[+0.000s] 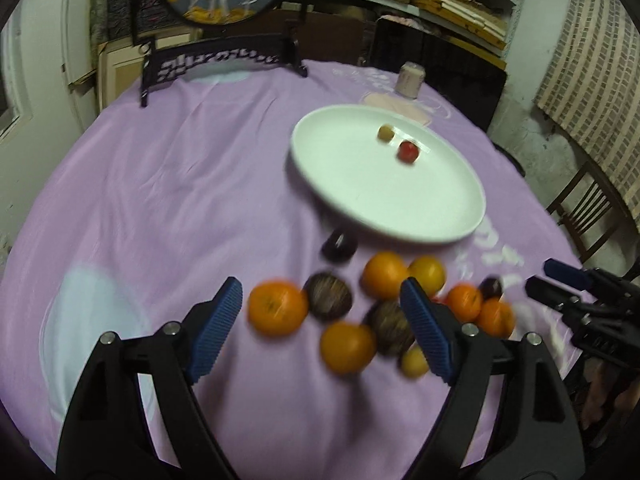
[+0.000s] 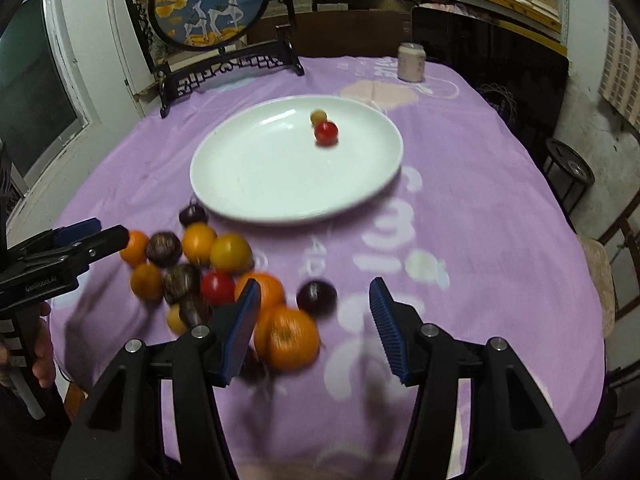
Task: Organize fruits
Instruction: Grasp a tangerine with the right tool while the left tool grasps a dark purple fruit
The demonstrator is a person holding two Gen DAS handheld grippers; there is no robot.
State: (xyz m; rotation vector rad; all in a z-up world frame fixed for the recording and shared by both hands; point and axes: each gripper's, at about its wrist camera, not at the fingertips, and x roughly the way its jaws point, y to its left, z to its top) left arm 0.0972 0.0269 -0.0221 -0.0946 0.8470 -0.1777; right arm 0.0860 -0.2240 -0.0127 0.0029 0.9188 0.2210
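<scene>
1. The purple tablecloth (image 2: 480, 208) is the biggest thing, and it fills most of both views.
2. The big white plate (image 2: 256, 176) sits on the cloth in the upper middle of the right wrist view. In the left wrist view it is at the upper right.
3. My left gripper (image 1: 322, 328) fills the bottom of the left wrist view. Its jaws are wide apart and hold nothing. The pile of fruit lies on the cloth behind its blue pads.
4. My right gripper (image 2: 316, 332) fills the bottom of the right wrist view. Its jaws are apart and empty too. A big orange (image 2: 290, 338) shows just beside the left pad, on the cloth.
5. The fruit pile (image 1: 380, 312) is in the lower middle of the left wrist view, just below the plate's near edge. It has oranges, yellow fruits and dark round fruits. They are blurry, so I cannot tell what the dark ones are.
6. A red tomato (image 2: 217, 288) sits in the pile, at the lower left of the right wrist view.
7. One dark fruit (image 2: 317, 297) lies a bit apart, to the right of the pile.
8. On the plate is a small red fruit (image 2: 325, 132), in its upper right part.
9. A tiny yellow-green fruit (image 2: 318, 116) is just behind it, maybe touching.
</scene>
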